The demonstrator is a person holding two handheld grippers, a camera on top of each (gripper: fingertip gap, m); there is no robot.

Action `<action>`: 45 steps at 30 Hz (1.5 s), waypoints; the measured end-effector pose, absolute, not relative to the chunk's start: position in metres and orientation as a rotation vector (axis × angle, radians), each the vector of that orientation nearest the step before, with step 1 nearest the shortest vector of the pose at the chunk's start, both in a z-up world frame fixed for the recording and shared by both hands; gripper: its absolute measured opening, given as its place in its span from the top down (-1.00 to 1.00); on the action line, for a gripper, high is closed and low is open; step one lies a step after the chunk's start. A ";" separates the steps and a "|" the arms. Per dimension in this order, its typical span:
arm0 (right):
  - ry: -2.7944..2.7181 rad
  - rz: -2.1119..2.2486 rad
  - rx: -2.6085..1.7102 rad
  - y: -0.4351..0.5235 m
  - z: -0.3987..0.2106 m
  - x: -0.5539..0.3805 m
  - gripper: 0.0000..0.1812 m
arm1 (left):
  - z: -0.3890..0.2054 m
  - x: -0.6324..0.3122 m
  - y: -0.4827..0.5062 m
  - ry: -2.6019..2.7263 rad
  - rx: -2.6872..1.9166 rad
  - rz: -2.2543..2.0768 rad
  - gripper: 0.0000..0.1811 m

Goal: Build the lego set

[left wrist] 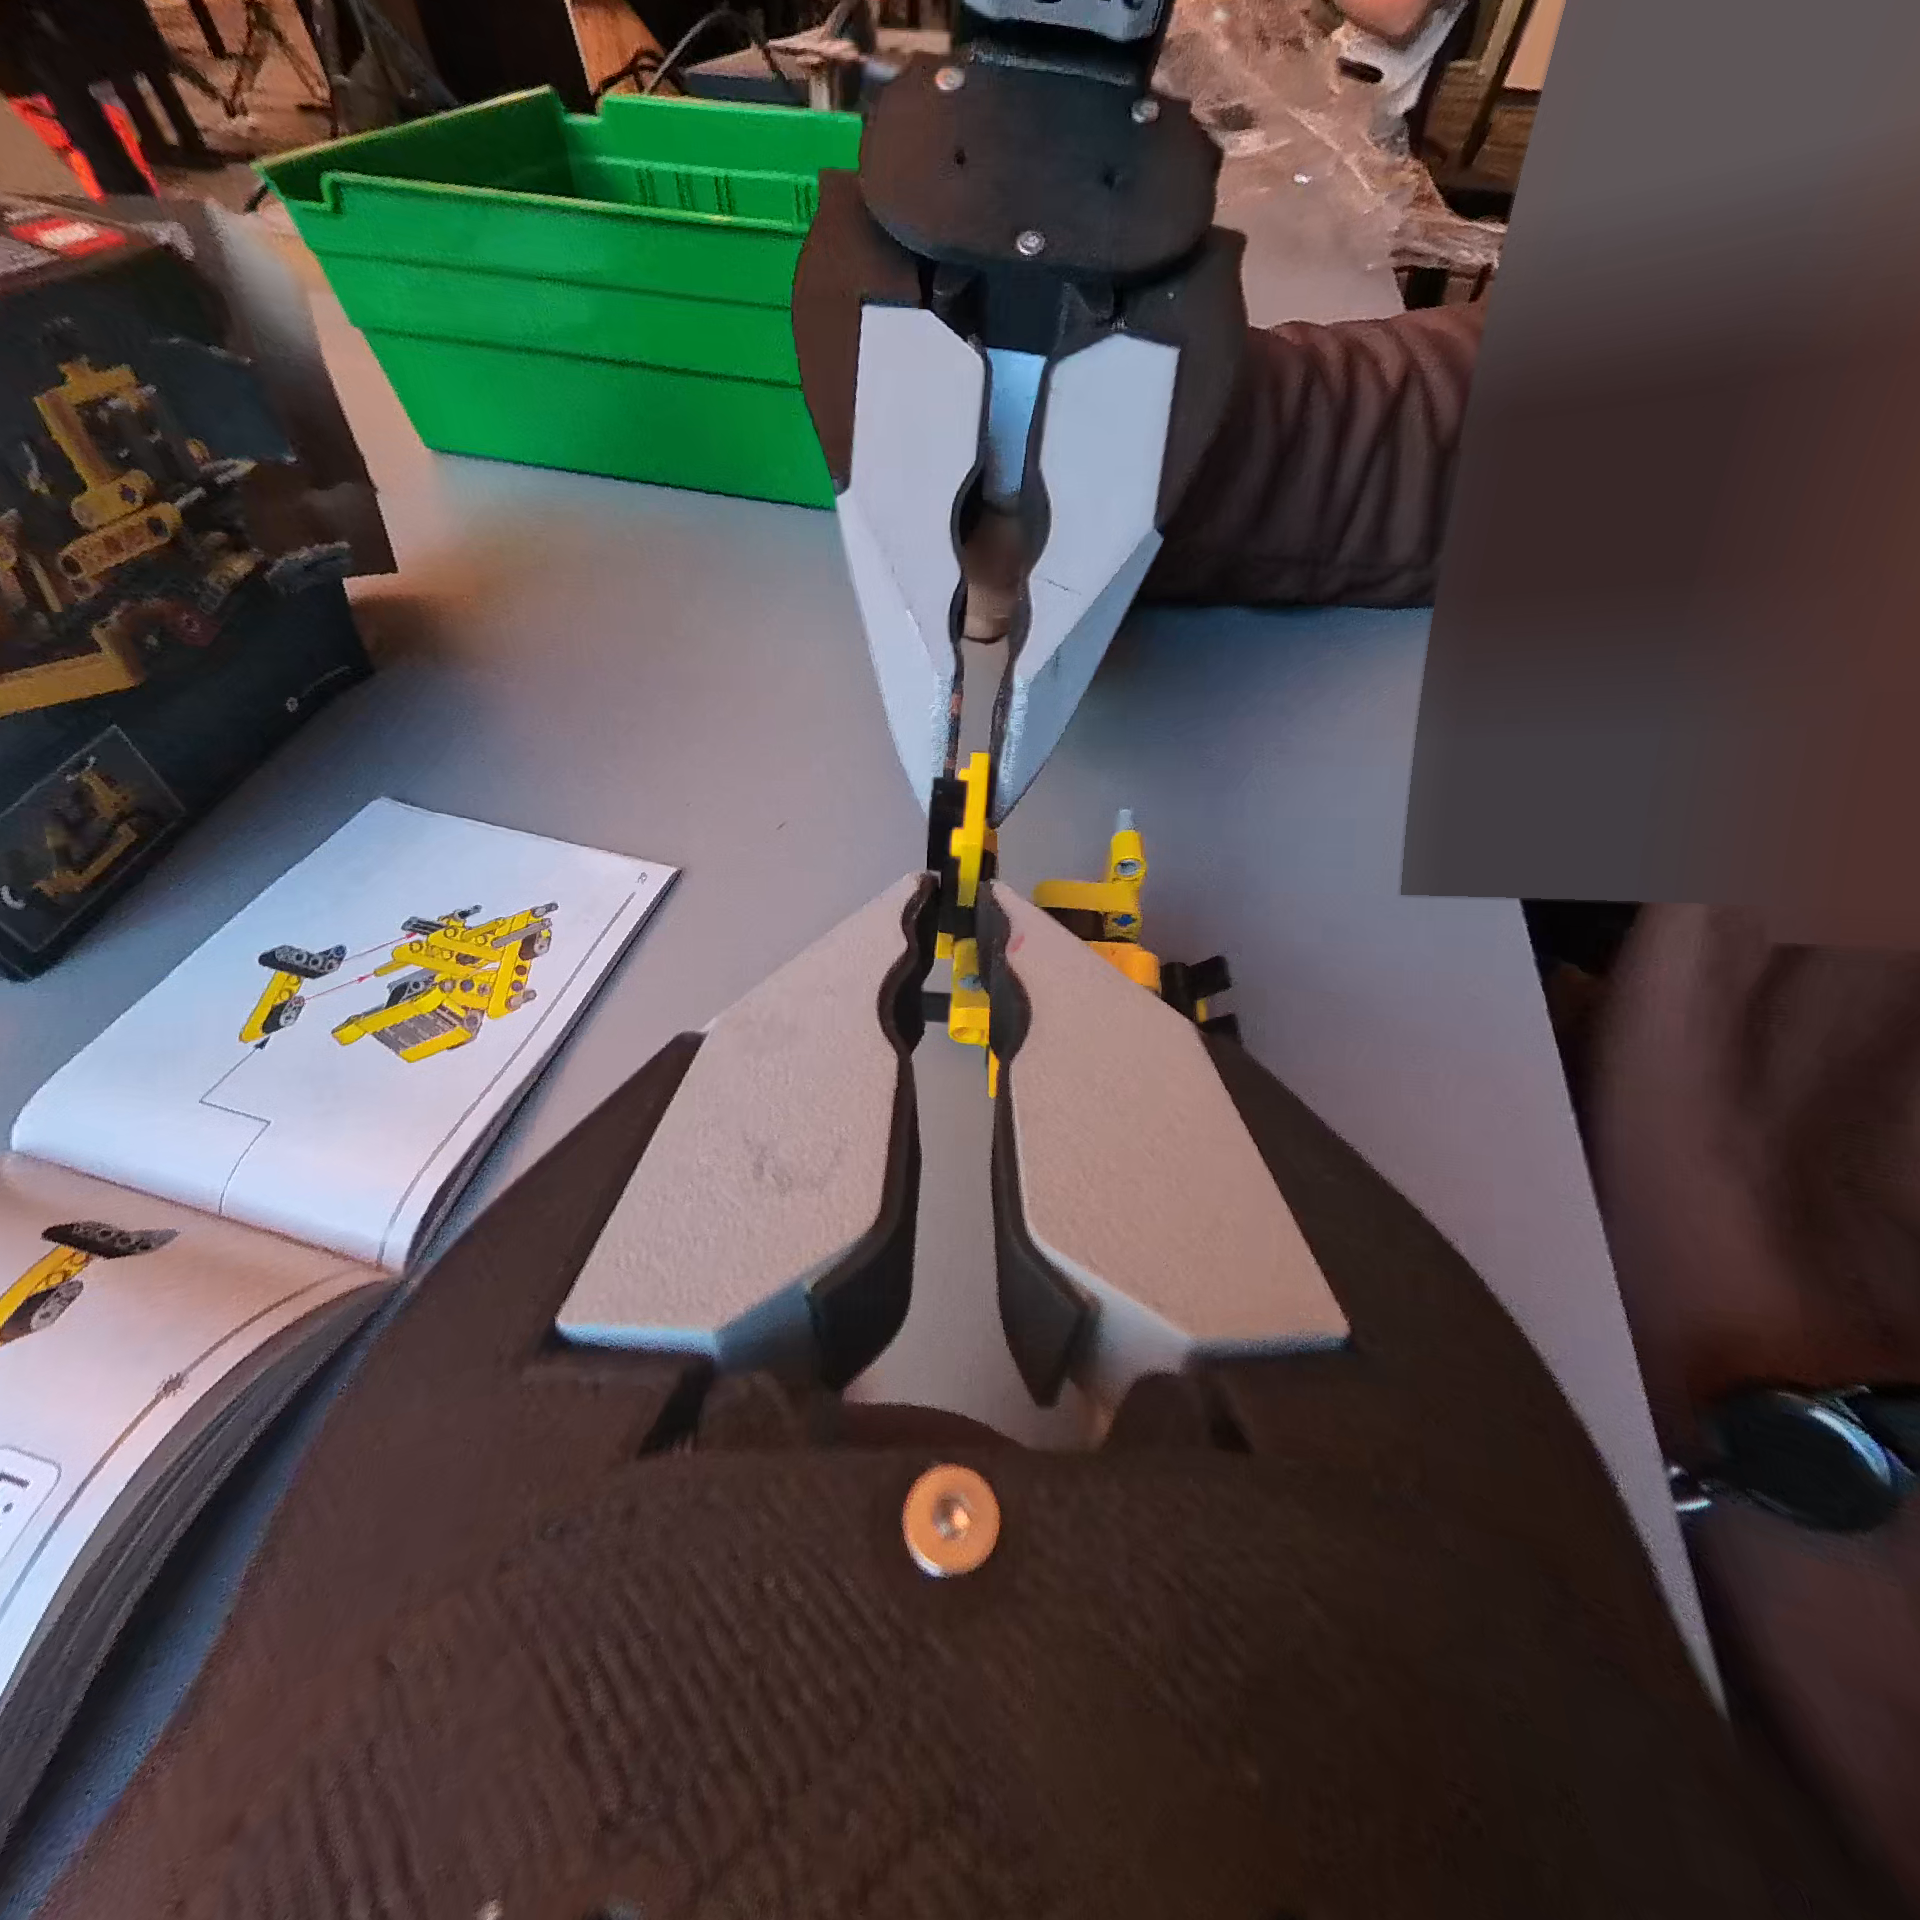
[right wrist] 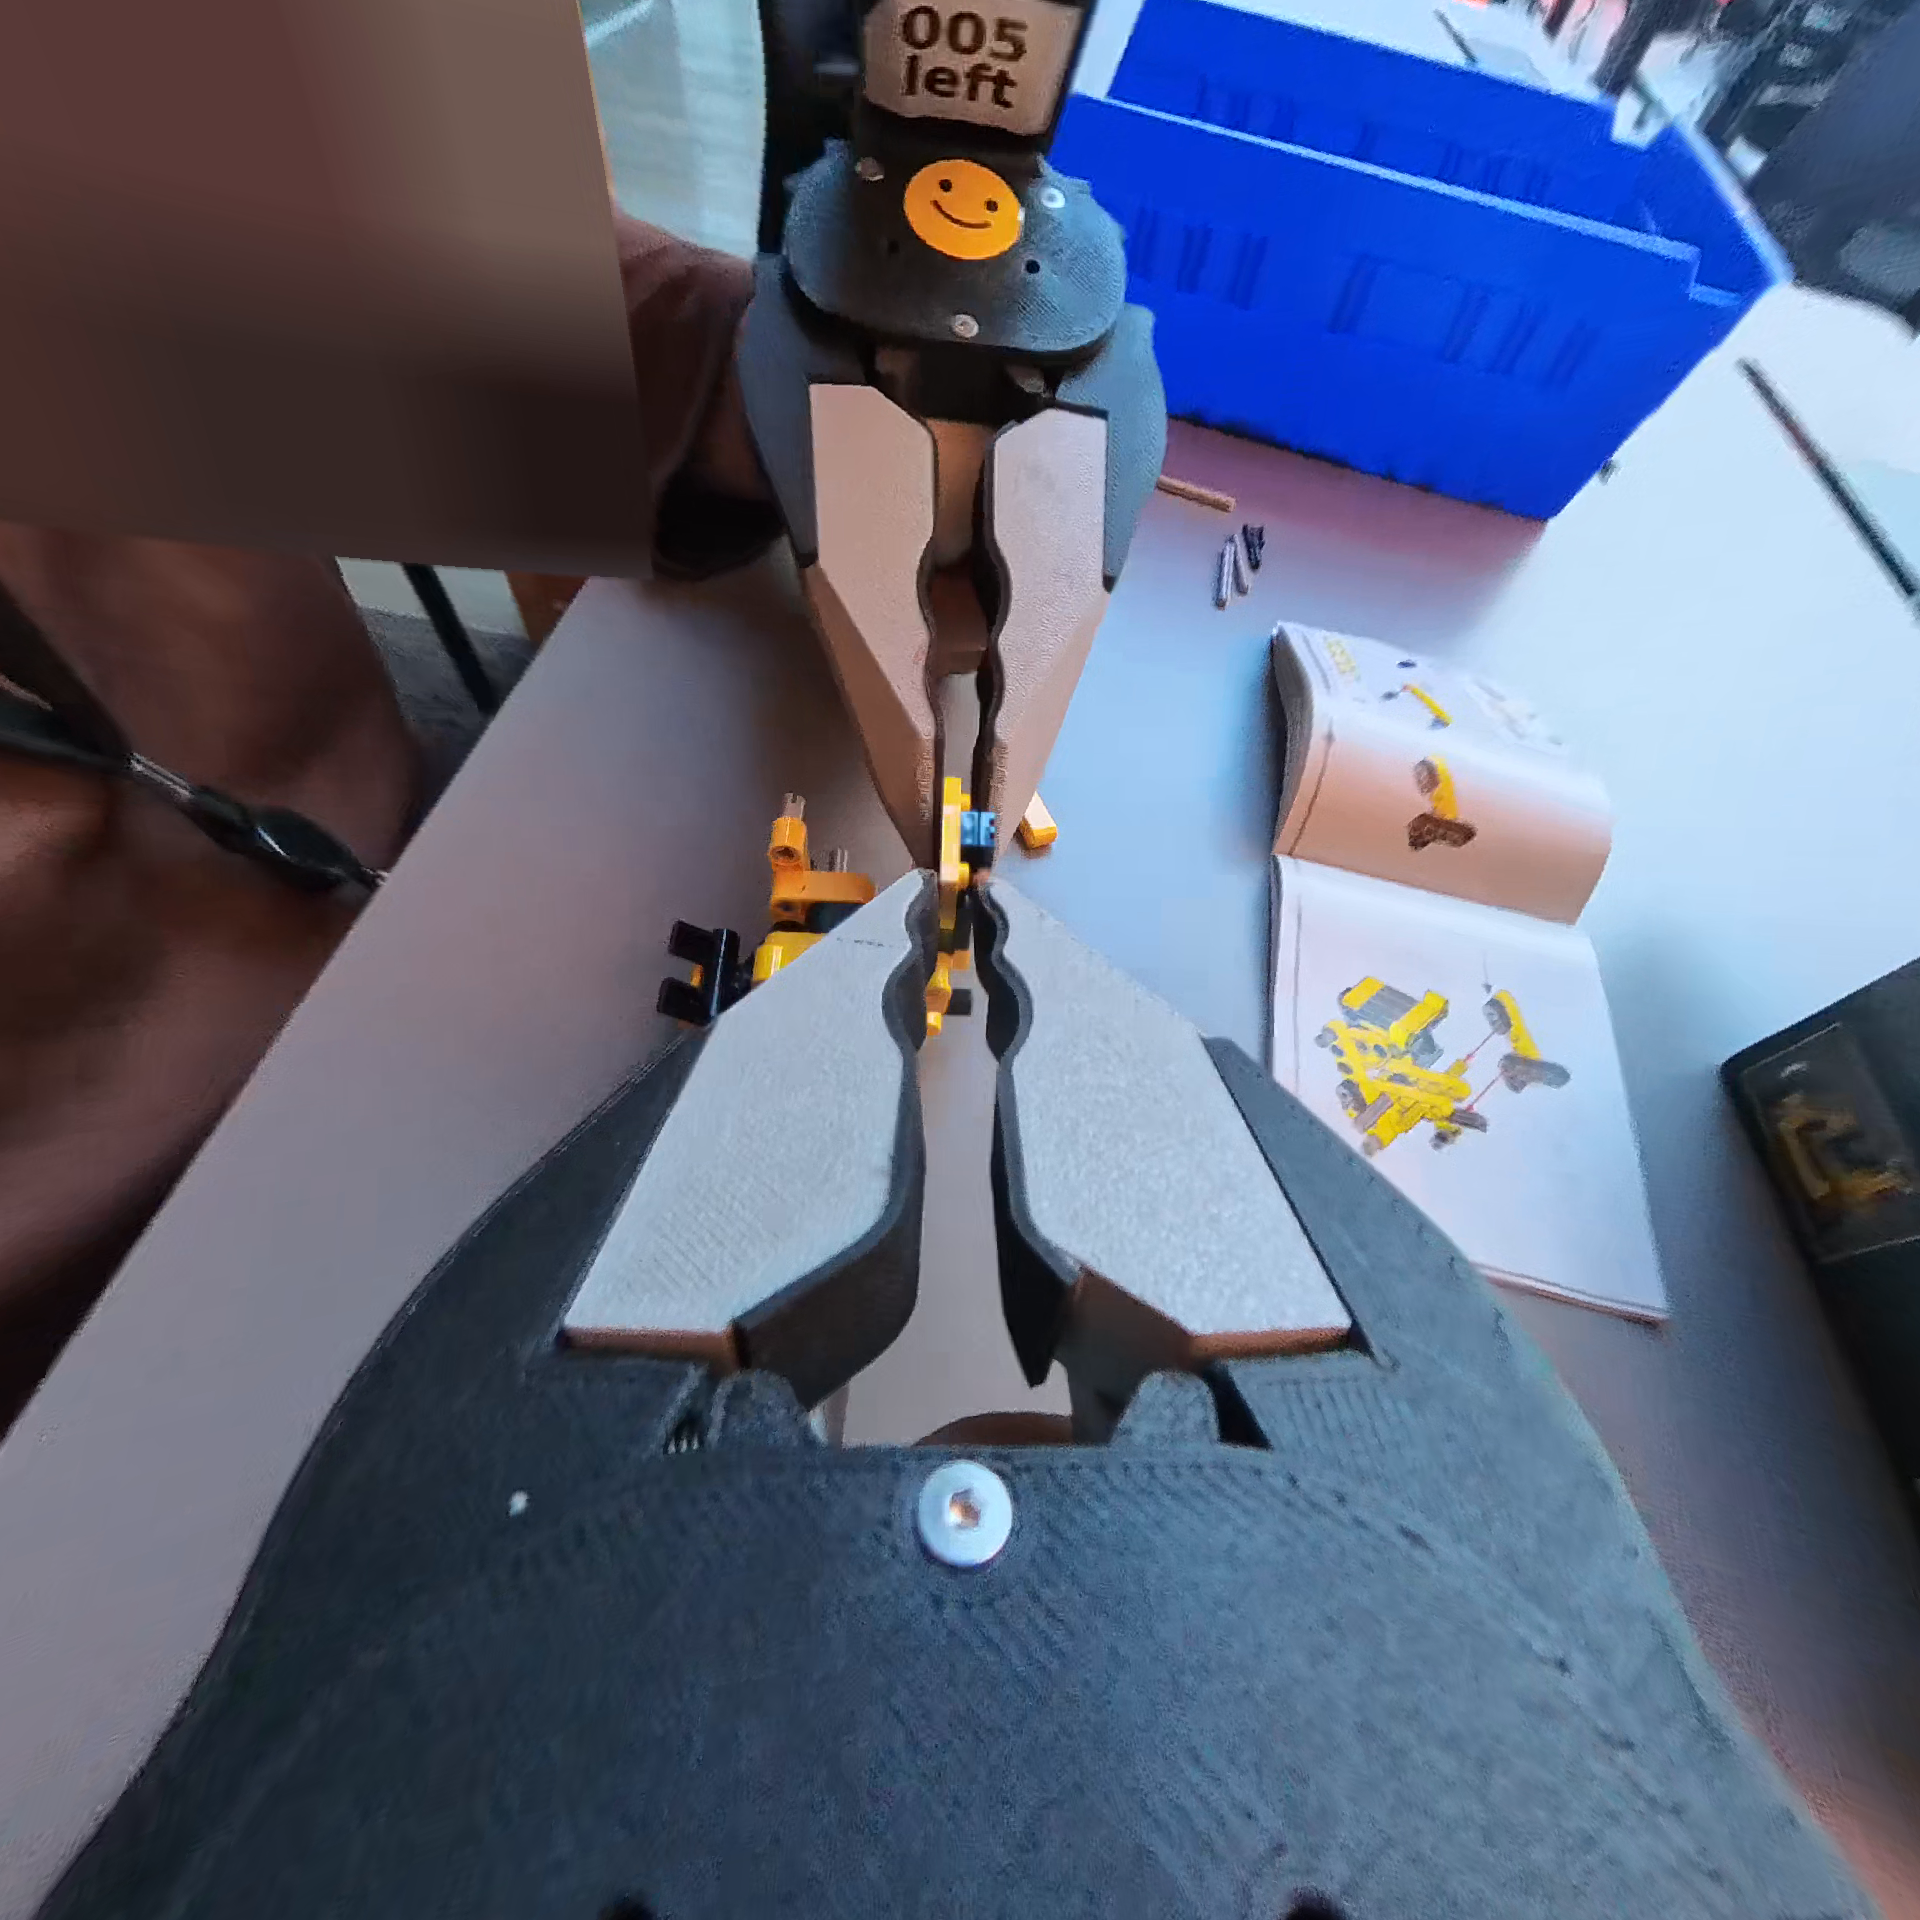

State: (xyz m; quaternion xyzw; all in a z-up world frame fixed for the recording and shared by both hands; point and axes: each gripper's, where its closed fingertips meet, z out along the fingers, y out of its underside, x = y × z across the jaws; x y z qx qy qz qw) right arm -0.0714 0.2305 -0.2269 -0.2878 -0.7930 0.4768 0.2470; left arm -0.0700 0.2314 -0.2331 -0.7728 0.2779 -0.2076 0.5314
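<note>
Nearest the lens in the left wrist view, the left claw (left wrist: 958,902) is clenched on a small yellow-and-black lego sub-assembly (left wrist: 966,883) at frame centre, held just above the grey desk (left wrist: 644,665). From the top of that frame the right claw (left wrist: 971,805) reaches down and grips the upper end of the same piece, so both claws pinch it tip to tip. The right wrist view shows the mirror of this: the right claw (right wrist: 951,894) low in the frame, the left claw (right wrist: 956,821) coming in from above. A second yellow lego cluster with black pins (right wrist: 774,925) lies on the desk just left of centre in that view, apart from the held piece. An open instruction booklet (left wrist: 364,1018) sits at the left of the left wrist view, a green bin (left wrist: 582,312) at upper left, the set's box (left wrist: 135,540) at the far left; a blue bin (right wrist: 1382,260) fills the upper right of the right wrist view. The step looks like pressing two small parts together. To do it well, both grips should stay firm, the studs or pins aligned squarely, and the push go straight along the joint without twisting.
</note>
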 end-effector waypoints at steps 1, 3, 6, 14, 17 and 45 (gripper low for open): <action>-2.154 1.259 -0.746 0.229 -0.226 -0.070 0.97 | -0.232 -0.069 0.230 0.685 -1.828 -0.480 0.96; -2.133 1.145 -0.683 0.227 -0.226 -0.067 0.97 | -0.231 -0.066 0.228 0.741 -1.794 -0.405 0.97; -2.067 0.940 -0.547 0.223 -0.221 -0.061 0.97 | -0.226 -0.061 0.225 0.876 -1.689 -0.178 0.97; -1.885 0.622 -0.268 0.218 -0.208 -0.053 0.82 | -0.209 -0.050 0.217 1.117 -1.332 0.363 0.96; -1.874 0.580 -0.260 0.225 -0.215 -0.055 0.74 | -0.211 -0.048 0.217 1.174 -1.253 0.494 0.96; -1.839 0.472 -0.163 0.215 -0.217 -0.052 0.94 | -0.220 -0.058 0.221 1.117 -1.299 0.487 0.84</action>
